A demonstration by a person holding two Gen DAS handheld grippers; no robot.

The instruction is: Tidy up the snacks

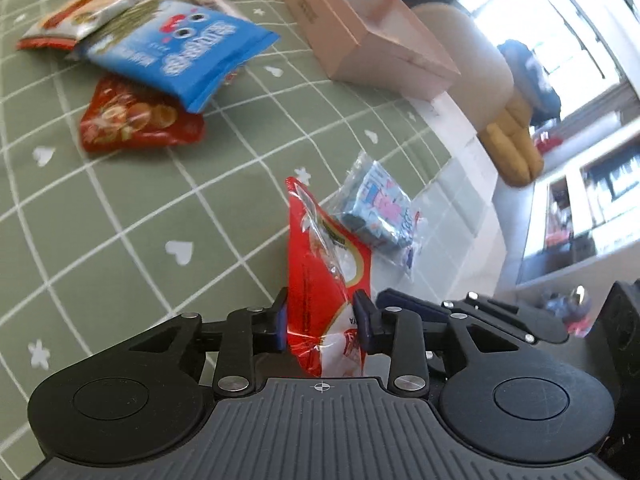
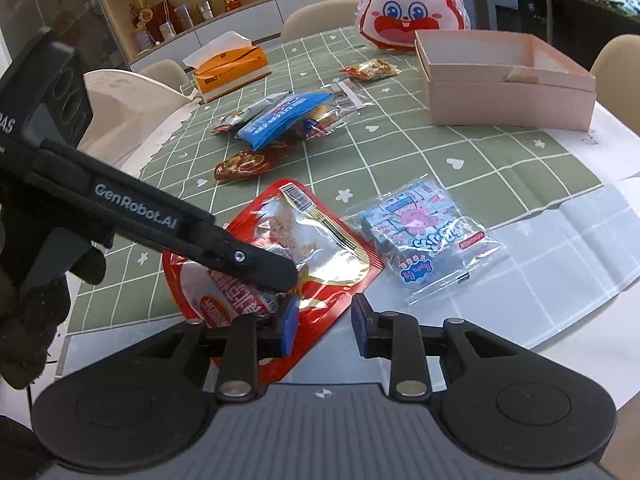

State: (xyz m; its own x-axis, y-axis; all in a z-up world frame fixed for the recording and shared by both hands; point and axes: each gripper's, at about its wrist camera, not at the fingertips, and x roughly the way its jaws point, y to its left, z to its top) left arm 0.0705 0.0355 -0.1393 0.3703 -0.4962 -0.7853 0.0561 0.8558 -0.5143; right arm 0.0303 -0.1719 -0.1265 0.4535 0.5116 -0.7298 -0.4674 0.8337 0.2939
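**Red snack pouch pinched at the table's near edge**

The red snack pouch (image 1: pixel 328 280) stands on edge between the blue pads of the left gripper (image 1: pixel 325 322), which press on it from both sides. In the right wrist view the same pouch (image 2: pixel 320 240) is lifted at a slant over the near edge of the green checked tablecloth (image 2: pixel 400 152), the left gripper's black finger (image 2: pixel 256 260) lying across its face. The right gripper (image 2: pixel 325 322) sits just under the pouch's lower corner; its left pad overlaps that corner, its right pad stands clear of it, and the jaws are spread with nothing pressed between them.

Just beside the red pouch, on its right, lies a clear pale-blue packet with a pink cartoon figure (image 2: pixel 424 240), flat on the table. Beyond the pouch, further onto the cloth, is a loose heap of snacks: a dark red-brown bag (image 2: pixel 244 164) nearest, a blue bag (image 2: pixel 280 120) overlapping it, and a silver-and-red packet (image 2: pixel 240 118) behind. Further back to the right of the pouch stands an open pink box (image 2: pixel 504 88). A small red-and-cream packet (image 2: pixel 370 69) lies left of the box, a rabbit-faced bag (image 2: pixel 412 4) behind it, and an orange tissue box (image 2: pixel 230 70) well off to the left.
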